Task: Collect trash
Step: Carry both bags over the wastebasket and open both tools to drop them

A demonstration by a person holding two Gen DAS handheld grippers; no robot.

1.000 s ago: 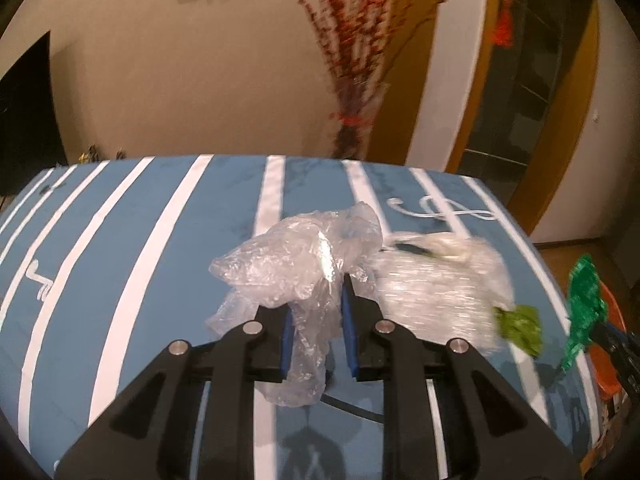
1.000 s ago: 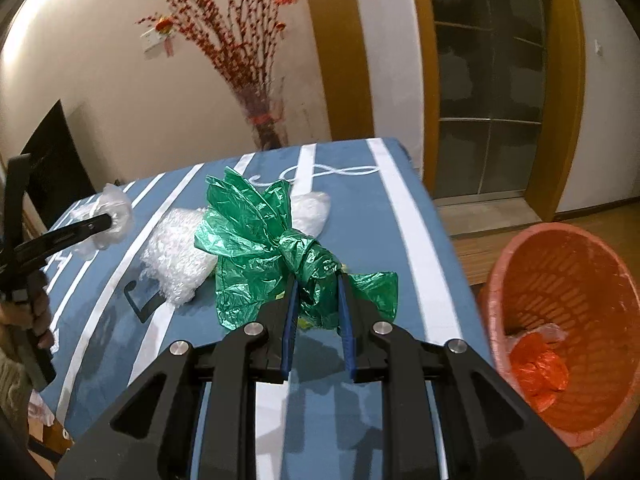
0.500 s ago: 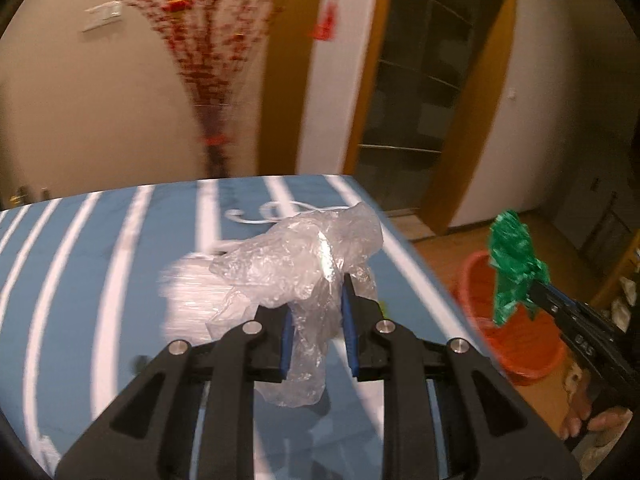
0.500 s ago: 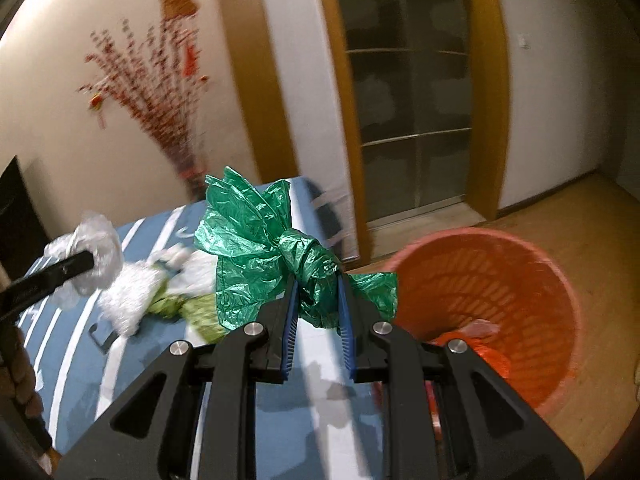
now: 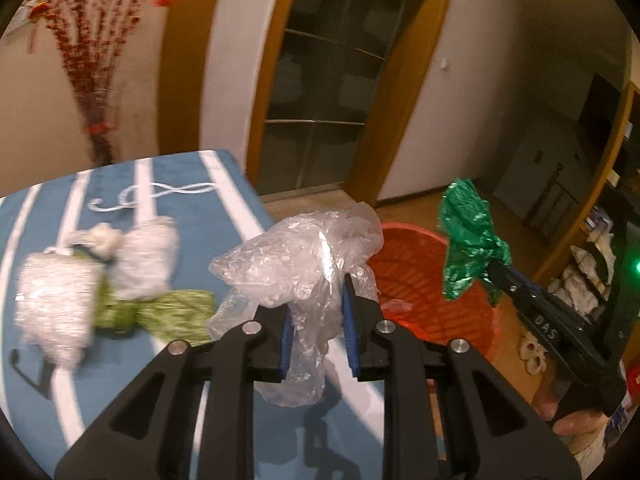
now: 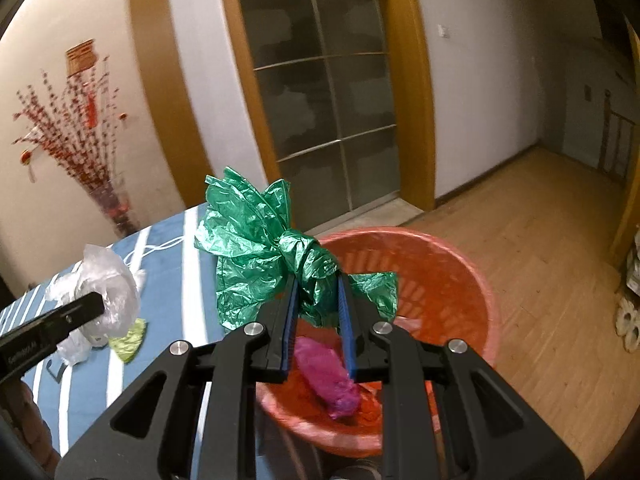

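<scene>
From the left wrist, the left gripper (image 5: 316, 320) is pinched tight on a crumpled clear plastic bag (image 5: 298, 264), held over the near corner of the blue striped table (image 5: 188, 208). The orange waste basket (image 5: 424, 280) stands on the floor ahead and to the right, past the table edge, so this bag has not yet reached it. More white and green trash (image 5: 120, 280) lies on the table to the left. From the right wrist, the right gripper (image 6: 318, 316) is clamped on the knot of a green plastic bag (image 6: 264, 248), and the basket's open mouth (image 6: 452, 280) lies directly ahead and below, a magenta bundle (image 6: 330, 380) inside. The right hand looks the nearer and better lined up to drop.
</scene>
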